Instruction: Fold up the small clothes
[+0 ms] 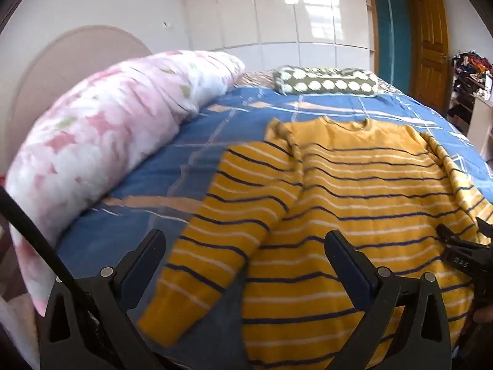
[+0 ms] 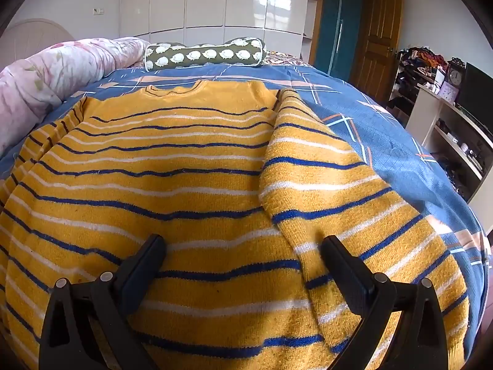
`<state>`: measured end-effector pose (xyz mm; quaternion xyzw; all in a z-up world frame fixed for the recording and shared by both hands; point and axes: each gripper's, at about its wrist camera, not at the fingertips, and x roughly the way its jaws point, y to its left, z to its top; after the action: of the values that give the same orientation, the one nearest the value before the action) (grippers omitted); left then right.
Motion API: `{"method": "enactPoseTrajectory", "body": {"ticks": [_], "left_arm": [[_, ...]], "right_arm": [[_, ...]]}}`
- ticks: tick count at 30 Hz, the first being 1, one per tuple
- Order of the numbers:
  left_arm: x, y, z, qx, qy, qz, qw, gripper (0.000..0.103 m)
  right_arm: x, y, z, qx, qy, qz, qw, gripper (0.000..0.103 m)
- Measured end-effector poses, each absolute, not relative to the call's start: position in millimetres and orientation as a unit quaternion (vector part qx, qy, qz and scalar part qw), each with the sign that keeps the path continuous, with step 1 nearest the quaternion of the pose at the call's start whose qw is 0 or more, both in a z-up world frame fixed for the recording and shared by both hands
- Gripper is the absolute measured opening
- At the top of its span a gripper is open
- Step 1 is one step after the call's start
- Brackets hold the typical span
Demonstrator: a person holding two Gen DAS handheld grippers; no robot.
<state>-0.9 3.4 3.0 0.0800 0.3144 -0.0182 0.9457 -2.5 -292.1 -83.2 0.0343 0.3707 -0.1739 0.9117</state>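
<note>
A yellow sweater [image 1: 354, 185] with blue and white stripes lies flat on the blue bed cover [image 1: 138, 215], collar away from me. Its left sleeve [image 1: 222, 209] lies beside the body. My left gripper [image 1: 246, 243] is open and empty, hovering over that sleeve and the lower body. The right gripper's fingers [image 1: 456, 243] show at the right edge of the left wrist view. In the right wrist view the sweater [image 2: 154, 166] fills the frame, with its right sleeve [image 2: 323, 178] laid along the body's edge. My right gripper [image 2: 243, 246] is open and empty above the sleeve's inner edge.
A rolled pink floral duvet [image 1: 101, 141] lies along the left of the bed. A green bolster with white spots [image 1: 326, 84] lies at the far side. White wardrobes and a wooden door [image 2: 379, 37] stand behind. A shelf unit with a clock [image 2: 456, 77] stands at the right.
</note>
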Motion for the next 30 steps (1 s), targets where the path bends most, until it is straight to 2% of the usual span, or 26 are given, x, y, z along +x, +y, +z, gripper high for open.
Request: {"method": "enactPoseTrajectory", "body": {"ticks": [6,12,17,19,30], "left_arm": [[4.5,35.6,16.7,0.083,0.296,0.049,0.95,0.103],[9.3,60.8,16.7,0.07,0.318,0.091,0.941,0.103],[7.4,66.1,11.0,0.068,0.333,0.094,0.936,0.103],[16.2,72.6,6.7,0.028,0.332,0.08,0.939,0.103],[22.6,69.8,5.8,0.044,0.363,0.067,0.928,0.103]], "right_arm": [[-1.6,-292.4,-82.9,0.034,0.371,-0.174,0.912,0.103],[-0.8,-292.5,-83.0,0.034,0.371,-0.174,0.911,0.103],[-0.5,-292.7,-83.0,0.034,0.371,-0.174,0.911,0.103],[-0.4,-292.6,-83.0,0.034,0.371,-0.174,0.911,0.103],[0.2,-292.4,-83.0,0.033,0.371,-0.175,0.911,0.103]]}}
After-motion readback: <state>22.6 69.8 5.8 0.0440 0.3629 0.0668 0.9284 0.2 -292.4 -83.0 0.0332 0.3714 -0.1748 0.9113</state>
